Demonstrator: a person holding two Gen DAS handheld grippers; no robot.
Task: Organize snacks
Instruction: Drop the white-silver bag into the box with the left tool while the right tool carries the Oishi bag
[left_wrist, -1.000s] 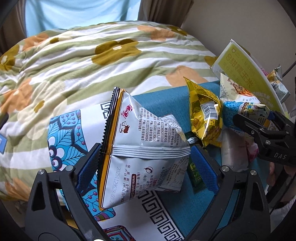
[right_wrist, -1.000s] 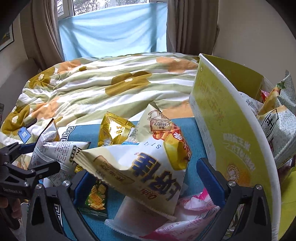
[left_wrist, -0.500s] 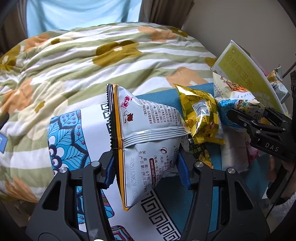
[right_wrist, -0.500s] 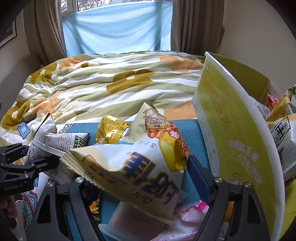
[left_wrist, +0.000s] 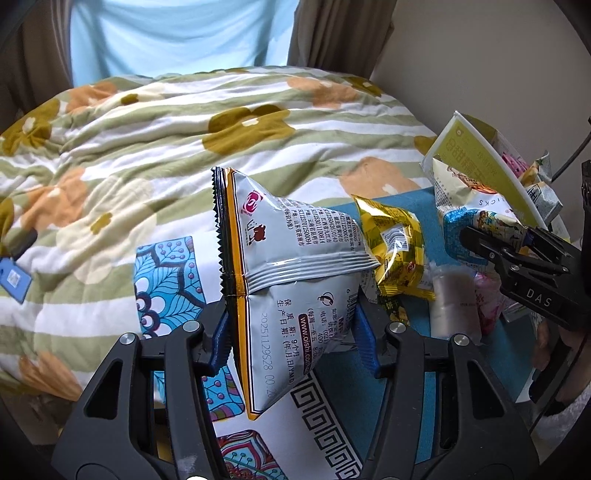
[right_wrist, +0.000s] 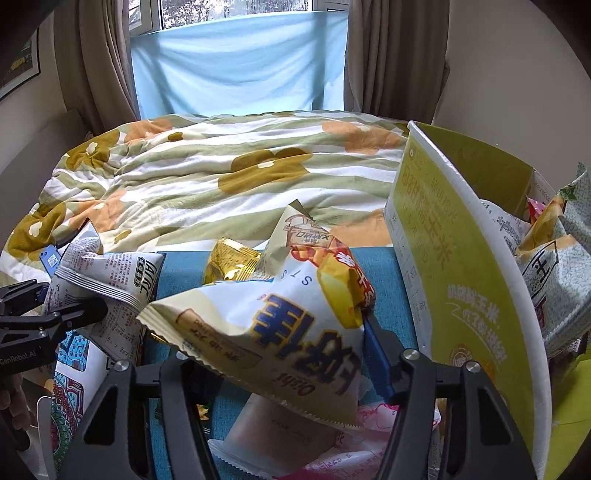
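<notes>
A silver snack bag (left_wrist: 295, 258) with a yellow seam hangs above the patterned cloth (left_wrist: 166, 273), and my left gripper (left_wrist: 291, 332) is shut on its lower part, both blue pads pressing its sides. From the right wrist, that same bag (right_wrist: 110, 273) and the left gripper (right_wrist: 70, 297) show at the left. My right gripper (right_wrist: 280, 354) is closing its jaws on a cream snack bag (right_wrist: 280, 314) with blue lettering. The right pad presses the bag and the left pad is hidden behind it. In the left wrist view the right gripper (left_wrist: 495, 236) pinches that cream bag (left_wrist: 476, 218).
A yellow-green cardboard box (right_wrist: 443, 258) stands at the right with several snack bags inside. A gold bag (right_wrist: 229, 258) and white and pink packets (right_wrist: 280, 432) lie on the blue cloth (right_wrist: 384, 295). A flowered duvet (right_wrist: 221, 177) covers the bed behind.
Both grippers went from wide open to closed on their bags. The left one has lifted the silver bag upward; the right one stayed in place with the cream bag.
</notes>
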